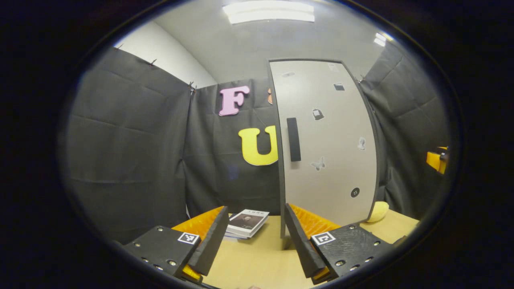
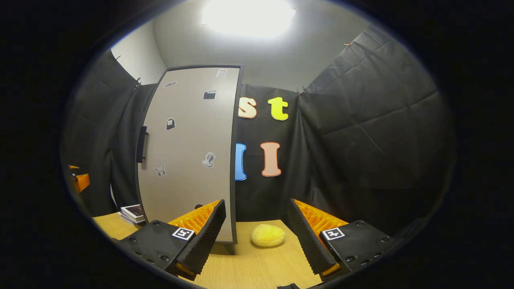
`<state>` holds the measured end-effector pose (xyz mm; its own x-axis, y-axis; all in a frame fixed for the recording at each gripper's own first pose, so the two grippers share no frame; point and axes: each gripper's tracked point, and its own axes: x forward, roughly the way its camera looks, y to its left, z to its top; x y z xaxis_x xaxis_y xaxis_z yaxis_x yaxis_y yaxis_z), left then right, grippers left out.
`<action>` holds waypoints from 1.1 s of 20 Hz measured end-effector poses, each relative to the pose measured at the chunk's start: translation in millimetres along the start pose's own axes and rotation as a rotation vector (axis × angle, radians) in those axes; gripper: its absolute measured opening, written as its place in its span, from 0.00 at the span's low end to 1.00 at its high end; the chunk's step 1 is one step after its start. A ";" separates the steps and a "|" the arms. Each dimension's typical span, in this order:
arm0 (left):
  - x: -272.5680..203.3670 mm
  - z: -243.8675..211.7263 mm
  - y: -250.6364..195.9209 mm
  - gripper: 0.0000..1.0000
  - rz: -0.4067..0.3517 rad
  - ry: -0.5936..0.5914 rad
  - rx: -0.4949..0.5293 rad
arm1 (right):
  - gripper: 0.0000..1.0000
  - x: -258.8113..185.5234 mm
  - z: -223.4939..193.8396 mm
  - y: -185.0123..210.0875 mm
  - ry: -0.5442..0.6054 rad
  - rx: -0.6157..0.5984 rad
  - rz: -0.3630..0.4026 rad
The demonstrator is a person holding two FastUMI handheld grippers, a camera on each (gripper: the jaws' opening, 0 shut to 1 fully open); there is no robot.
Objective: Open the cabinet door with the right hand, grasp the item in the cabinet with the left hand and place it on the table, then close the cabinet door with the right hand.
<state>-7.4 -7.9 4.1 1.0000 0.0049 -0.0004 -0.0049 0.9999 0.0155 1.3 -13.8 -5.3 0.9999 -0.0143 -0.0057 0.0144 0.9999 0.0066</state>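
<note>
The cabinet (image 1: 327, 140) stands upright on the wooden table (image 1: 257, 261), its grey door with small stickers shut. A black vertical handle (image 1: 293, 139) sits at the door's left edge. What is inside is hidden. My left gripper (image 1: 255, 207) is open and holds nothing; it hovers low over the table, in front of the door's handle side. In the right gripper view the same door (image 2: 188, 152) and handle (image 2: 141, 144) lie to the left. My right gripper (image 2: 257, 201) is open and holds nothing, off the cabinet's right edge.
A soft yellow lump (image 2: 268, 235) lies on the table just right of the cabinet, also seen as a yellow lump (image 1: 378, 211) past the door's right edge. A short stack of books (image 1: 245, 223) lies left of the cabinet. Black cloth walls close in behind and on both sides.
</note>
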 end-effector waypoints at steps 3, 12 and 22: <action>-5.2 0.7 -4.5 0.83 0.005 0.001 -0.002 | 0.99 0.6 -5.1 -3.4 0.010 0.003 0.004; -23.0 -7.7 -1.2 0.83 0.121 0.023 -0.001 | 0.97 28.9 9.6 24.5 0.013 0.013 0.144; -29.8 -10.3 80.3 0.84 0.209 0.016 0.033 | 0.99 70.9 77.1 153.5 0.003 0.092 0.326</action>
<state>-37.6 72.4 -4.9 0.9771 0.2127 -0.0100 -0.2120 0.9760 0.0497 74.8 138.1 72.4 0.9518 0.3064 0.0091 -0.3058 0.9469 0.0991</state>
